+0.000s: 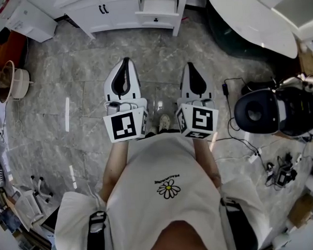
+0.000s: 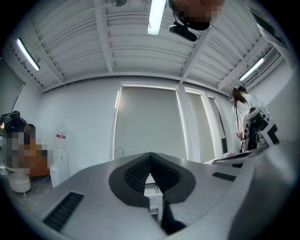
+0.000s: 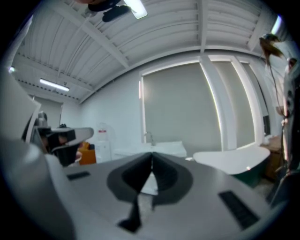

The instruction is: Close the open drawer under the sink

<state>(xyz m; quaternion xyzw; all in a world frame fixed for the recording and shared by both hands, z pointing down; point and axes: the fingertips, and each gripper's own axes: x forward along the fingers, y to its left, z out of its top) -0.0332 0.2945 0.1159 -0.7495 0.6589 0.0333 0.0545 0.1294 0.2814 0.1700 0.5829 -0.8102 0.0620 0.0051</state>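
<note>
The white sink cabinet (image 1: 125,12) stands at the far edge of the grey marble floor. Its upper right drawer (image 1: 159,3) is pulled out and open. Both grippers are held side by side in front of me, pointing at the cabinet and still some way short of it. My left gripper (image 1: 125,62) is shut with nothing in it, and part of the white drawer (image 2: 153,190) shows through the gap below its tips (image 2: 150,154). My right gripper (image 1: 191,67) is also shut and empty. Beyond its tips (image 3: 152,154) I see the sink cabinet (image 3: 161,149) with its tap.
A white bathtub (image 1: 250,17) fills the far right, also seen in the right gripper view (image 3: 229,160). A black round device (image 1: 257,112) with cables lies on the floor at right. At left are a round bowl-like stand (image 1: 12,81) and a white box (image 1: 30,21).
</note>
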